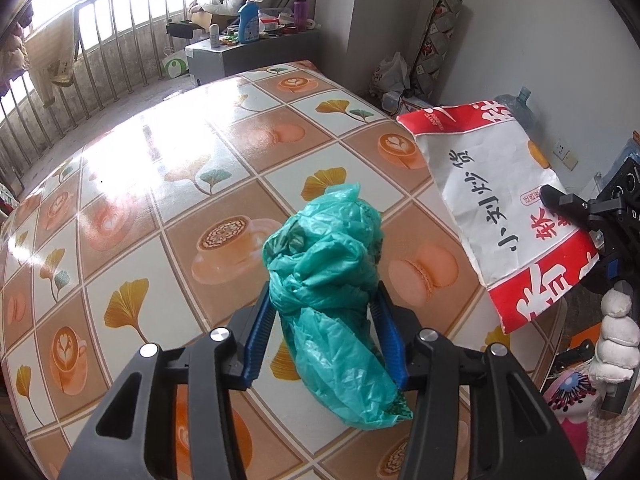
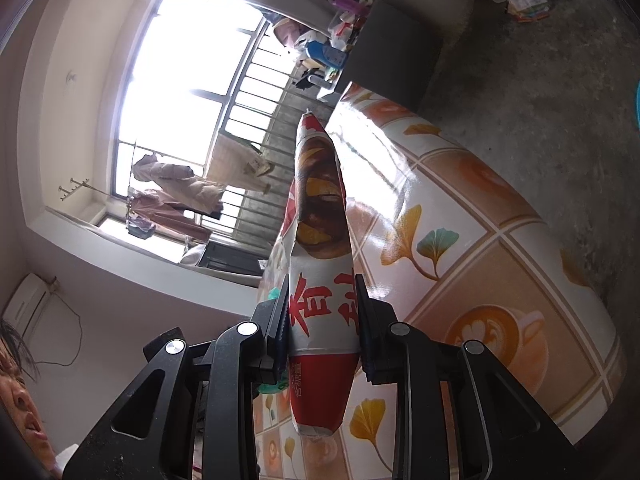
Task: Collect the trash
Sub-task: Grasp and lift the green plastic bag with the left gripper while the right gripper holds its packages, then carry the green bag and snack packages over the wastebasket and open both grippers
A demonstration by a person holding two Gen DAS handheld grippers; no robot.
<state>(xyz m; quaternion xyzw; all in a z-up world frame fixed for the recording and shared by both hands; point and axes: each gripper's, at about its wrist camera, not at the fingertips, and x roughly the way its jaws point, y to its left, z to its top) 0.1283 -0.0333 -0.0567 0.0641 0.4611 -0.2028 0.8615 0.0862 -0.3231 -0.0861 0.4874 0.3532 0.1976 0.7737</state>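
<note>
A crumpled green plastic bag (image 1: pixel 328 248) lies on the table (image 1: pixel 160 168), whose cloth is printed with coffee cups and ginkgo leaves. My left gripper (image 1: pixel 323 292) comes at it from the near side, its blue pads (image 1: pixel 262 328) pressed against both flanks of the bag at its knot. My right gripper (image 2: pixel 321 292) is shut on a red and white paper food bag (image 2: pixel 320 208) with printed characters, holding it in the air over the table's right edge. In the left wrist view this paper bag (image 1: pixel 492 184) hangs to the right of the green bag, with the right gripper (image 1: pixel 560 204) and a white-gloved hand (image 1: pixel 616 340) behind it.
Beyond the table's far edge stands a low cabinet (image 1: pixel 248 54) crowded with a blue bottle (image 1: pixel 250 20) and small items. A railing (image 1: pixel 100 56) runs along the window side. Plastic bags (image 1: pixel 390 74) and a water jug (image 1: pixel 520 104) sit by the right wall. Bare concrete floor (image 2: pixel 540 80) lies around the table.
</note>
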